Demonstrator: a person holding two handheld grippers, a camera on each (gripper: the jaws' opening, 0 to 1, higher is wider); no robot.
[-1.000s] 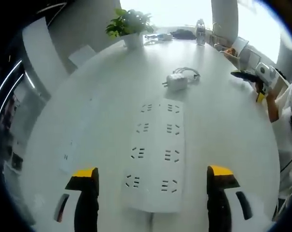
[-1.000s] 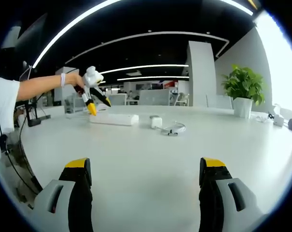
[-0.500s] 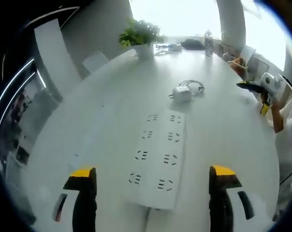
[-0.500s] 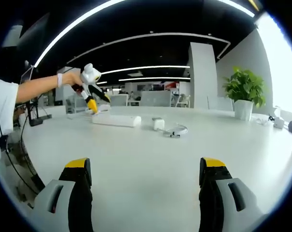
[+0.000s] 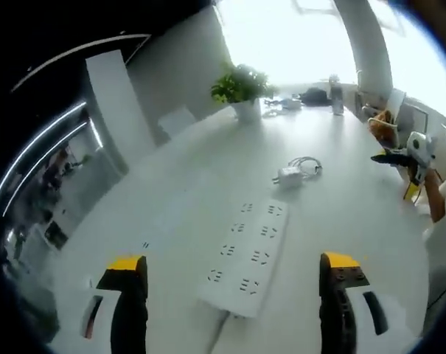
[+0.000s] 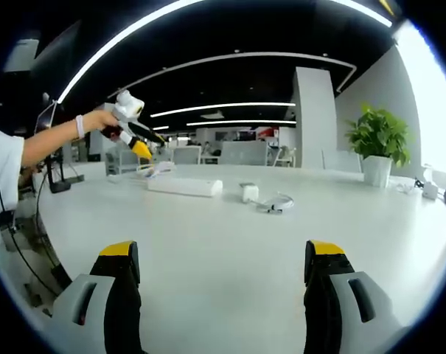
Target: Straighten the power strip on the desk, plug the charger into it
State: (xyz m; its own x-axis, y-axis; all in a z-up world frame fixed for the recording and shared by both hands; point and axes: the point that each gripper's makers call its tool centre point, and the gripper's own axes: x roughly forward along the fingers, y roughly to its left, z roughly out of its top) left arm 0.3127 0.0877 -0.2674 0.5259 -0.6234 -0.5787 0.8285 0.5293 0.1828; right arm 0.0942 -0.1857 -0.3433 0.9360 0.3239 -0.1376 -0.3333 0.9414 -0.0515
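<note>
Left gripper [image 5: 232, 276] raised, jaws wide apart, nothing between them. Right gripper [image 6: 223, 265] low, level, jaws wide apart too, nothing held. My left arm [image 6: 49, 140] stretched out, hand [image 6: 97, 120] gripping left tool's handle.

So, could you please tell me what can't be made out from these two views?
- Strip: its cord runs off the bottom edge of the left gripper view, so the far end is cut off.
- Charger: too small in either view to see its prongs.
- Items behind the plant: washed out by window glare.
- Left claw, seen in the right gripper view: too small to judge its opening.
</note>
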